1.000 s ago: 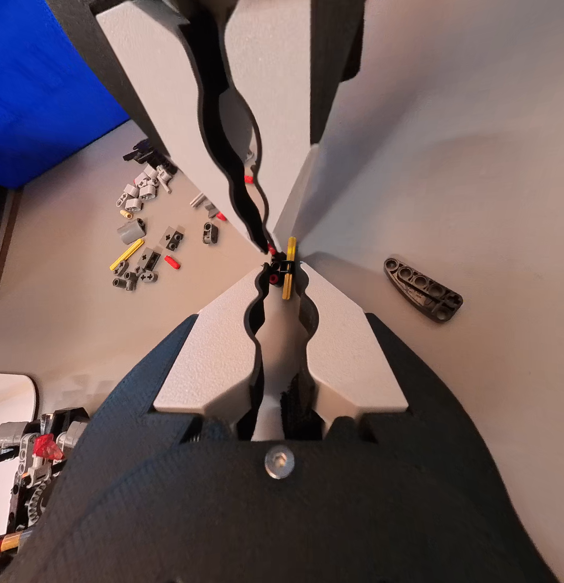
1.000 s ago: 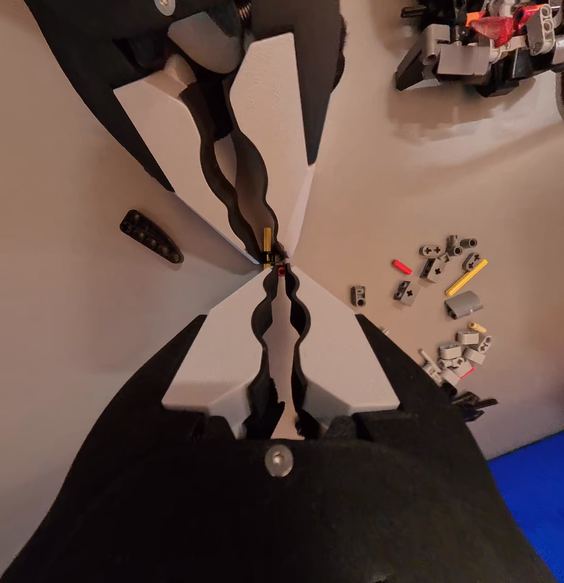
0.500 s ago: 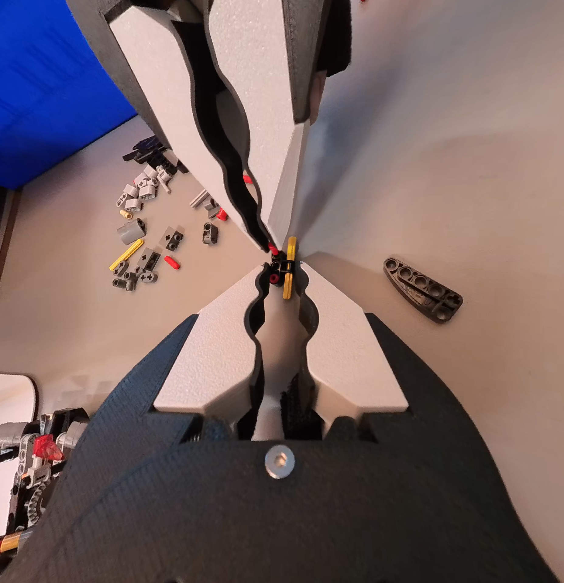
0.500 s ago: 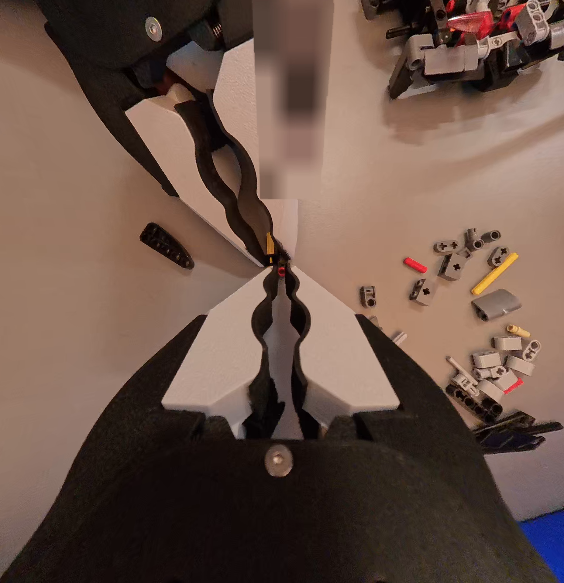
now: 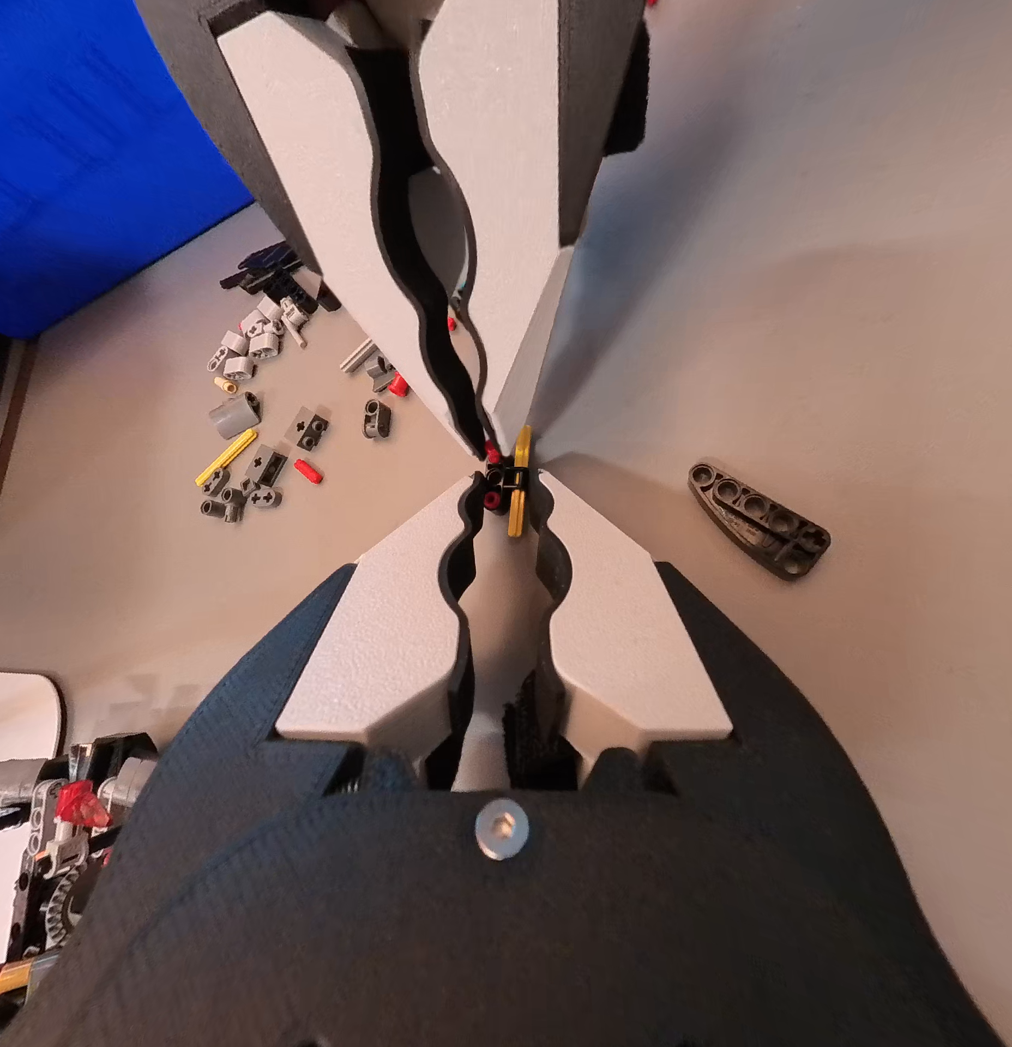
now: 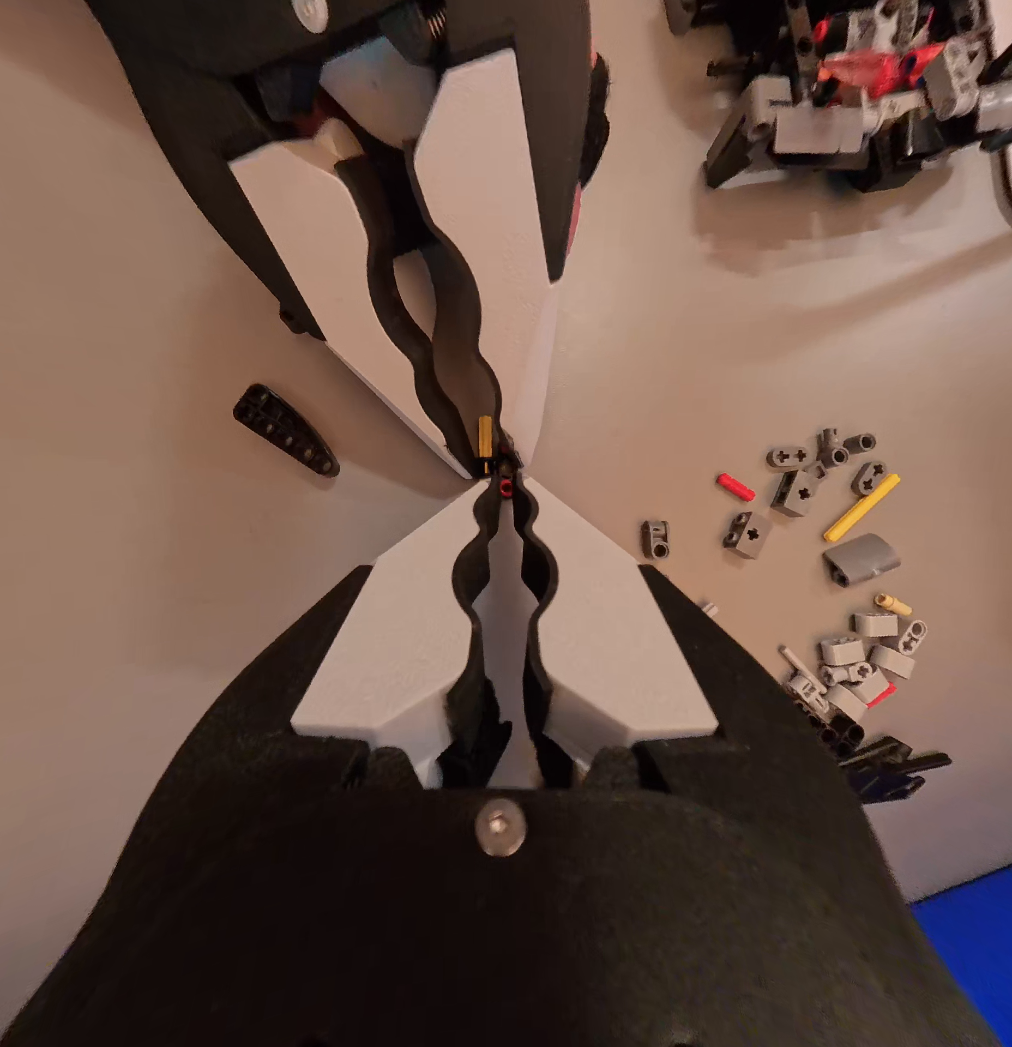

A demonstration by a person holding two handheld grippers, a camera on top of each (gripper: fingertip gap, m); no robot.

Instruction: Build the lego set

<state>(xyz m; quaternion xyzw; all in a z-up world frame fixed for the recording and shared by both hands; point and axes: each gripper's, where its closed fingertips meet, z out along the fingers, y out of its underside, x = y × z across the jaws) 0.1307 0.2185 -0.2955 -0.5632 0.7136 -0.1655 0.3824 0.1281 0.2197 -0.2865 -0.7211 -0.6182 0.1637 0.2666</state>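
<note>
My left gripper (image 5: 506,490) is shut on a small black connector (image 5: 501,475) with a yellow axle (image 5: 519,487) through it and a red pin (image 5: 492,498) in its side. My right gripper (image 6: 506,488) is shut on a small red pin (image 6: 505,487) and meets the left one tip to tip above the table. In the left wrist view the right gripper (image 5: 489,450) comes down from the top. In the right wrist view the left gripper (image 6: 495,462) comes from the top with the yellow axle (image 6: 484,436). The contact between pin and connector is mostly hidden.
A black curved beam (image 5: 758,527) lies alone on the beige table (image 5: 832,340); it also shows in the right wrist view (image 6: 285,430). A pile of loose grey, yellow and red parts (image 6: 832,566) lies to one side. The partly built model (image 6: 889,85) stands farther off. A blue surface (image 5: 67,141) borders the table.
The right gripper has swung more upright against the left one while the tips stay together at the small assembly. The left gripper has hardly moved.
</note>
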